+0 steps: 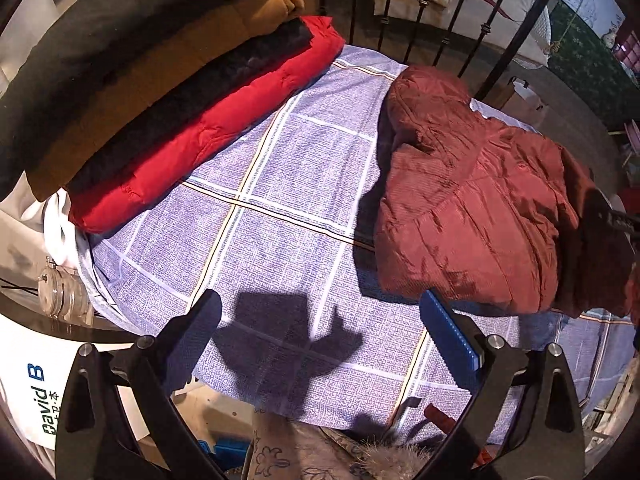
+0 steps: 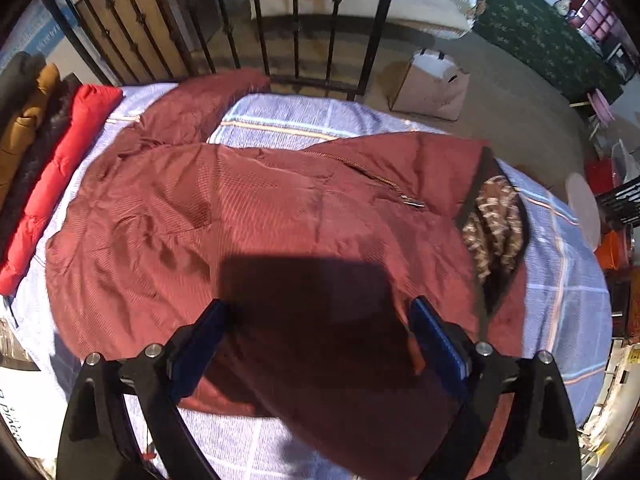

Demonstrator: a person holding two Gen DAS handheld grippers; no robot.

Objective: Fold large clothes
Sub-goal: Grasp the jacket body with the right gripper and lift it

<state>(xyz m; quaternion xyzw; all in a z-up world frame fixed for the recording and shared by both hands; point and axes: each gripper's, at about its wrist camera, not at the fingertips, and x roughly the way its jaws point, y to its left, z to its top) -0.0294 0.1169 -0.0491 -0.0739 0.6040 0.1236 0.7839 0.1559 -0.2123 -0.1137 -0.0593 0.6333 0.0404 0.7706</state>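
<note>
Far left on the checked blue cloth [image 1: 280, 184] covering the counter sits your folded stack: red jacket [image 1: 208, 136] at the near edge, then black, tan and dark garments behind it. Your left tongs [image 1: 324, 332] hang open over bare cloth, holding nothing, with the maroon coat [image 1: 472, 200] bunched to their right, its hood toward the iron railing [image 1: 440, 20]. Your right tongs [image 2: 316, 344] are spread wide above the maroon coat [image 2: 260, 216], fabric lying between the blue pads [image 2: 436, 336] but not pinched; zipper and patterned lining show at right.
</note>
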